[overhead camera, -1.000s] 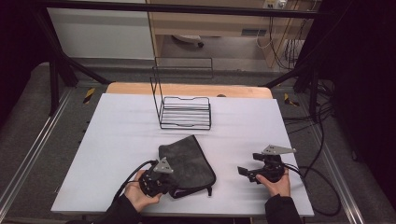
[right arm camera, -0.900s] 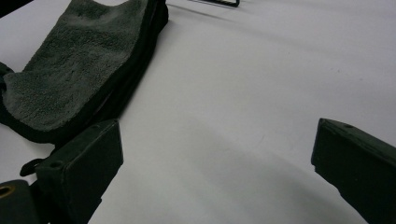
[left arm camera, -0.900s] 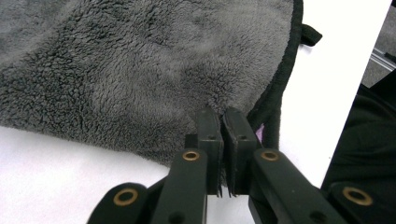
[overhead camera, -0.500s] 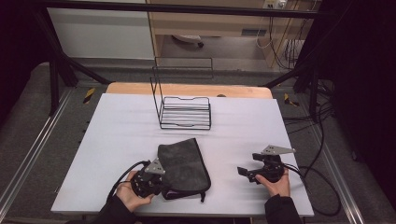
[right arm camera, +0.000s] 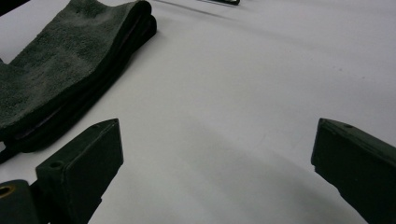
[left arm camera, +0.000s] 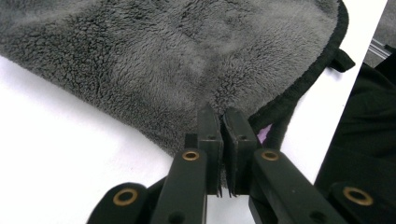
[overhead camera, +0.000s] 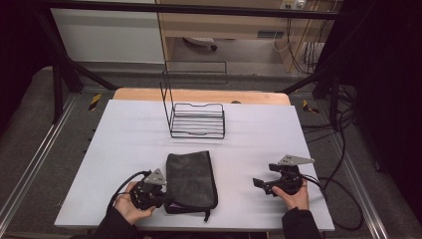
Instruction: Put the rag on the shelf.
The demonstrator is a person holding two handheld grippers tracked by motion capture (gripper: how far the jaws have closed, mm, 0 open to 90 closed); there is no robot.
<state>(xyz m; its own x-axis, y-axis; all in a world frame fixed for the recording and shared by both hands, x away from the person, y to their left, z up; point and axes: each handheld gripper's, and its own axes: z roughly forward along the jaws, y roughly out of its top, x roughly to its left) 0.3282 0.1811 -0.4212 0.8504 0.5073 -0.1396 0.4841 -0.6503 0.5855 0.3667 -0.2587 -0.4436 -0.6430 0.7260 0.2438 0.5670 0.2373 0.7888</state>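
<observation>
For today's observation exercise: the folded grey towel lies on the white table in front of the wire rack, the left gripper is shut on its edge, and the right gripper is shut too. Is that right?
Not quite. The right gripper is open: the right gripper view shows its jaws wide apart over the bare table. The rest holds: the towel lies in front of the wire rack, and the left gripper is shut on its edge.

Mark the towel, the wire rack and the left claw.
towel (overhead camera: 191, 175), high view, middle of the top fold.
wire rack (overhead camera: 197, 121), high view, its base.
left claw (left arm camera: 223, 122), left gripper view, between its tips.
</observation>
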